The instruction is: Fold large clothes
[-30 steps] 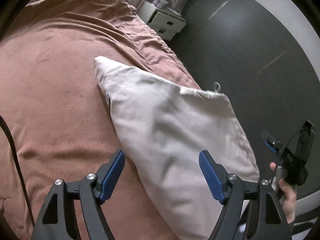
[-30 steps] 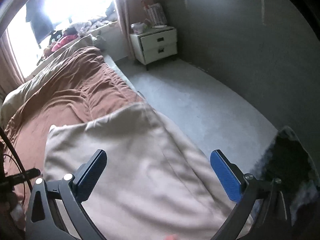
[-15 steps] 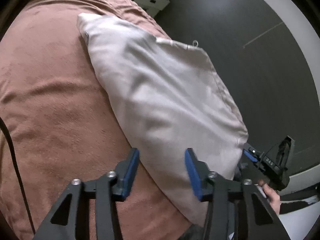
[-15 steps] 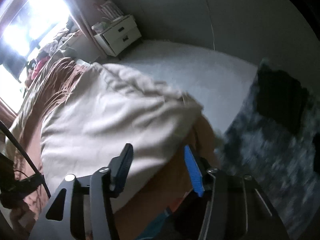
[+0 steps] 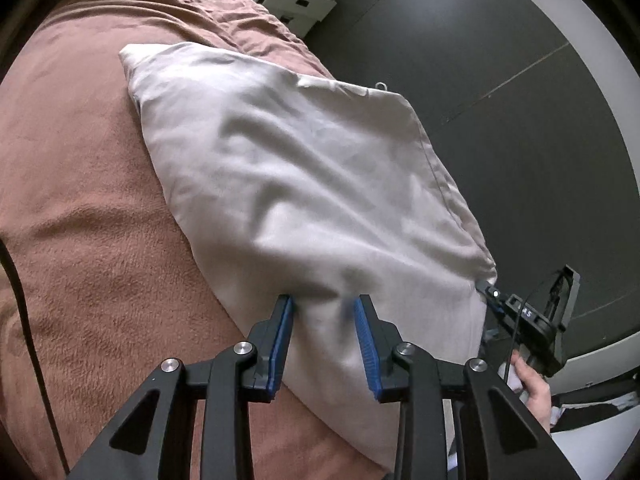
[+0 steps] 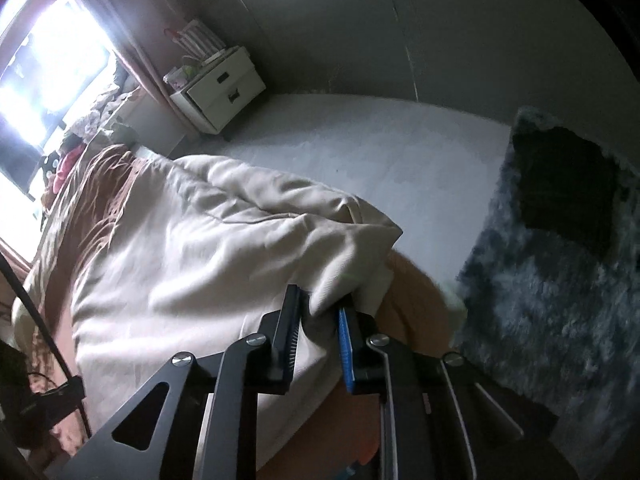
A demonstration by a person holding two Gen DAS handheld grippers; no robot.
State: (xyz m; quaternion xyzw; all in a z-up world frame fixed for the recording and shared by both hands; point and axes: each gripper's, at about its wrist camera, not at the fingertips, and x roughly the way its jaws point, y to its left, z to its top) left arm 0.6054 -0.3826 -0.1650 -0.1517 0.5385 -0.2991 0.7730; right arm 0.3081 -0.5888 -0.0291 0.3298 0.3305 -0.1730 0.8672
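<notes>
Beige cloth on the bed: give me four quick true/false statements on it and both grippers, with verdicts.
1. The left gripper has the beige cloth's near edge between its fingers. True.
2. The right gripper hangs wide open over the grey rug. False: it is pinched on a corner of the cloth.
3. The cloth lies on a brown blanket. True.
4. The white nightstand stands on the grey rug. False: it stands on bare floor near the window.
</notes>
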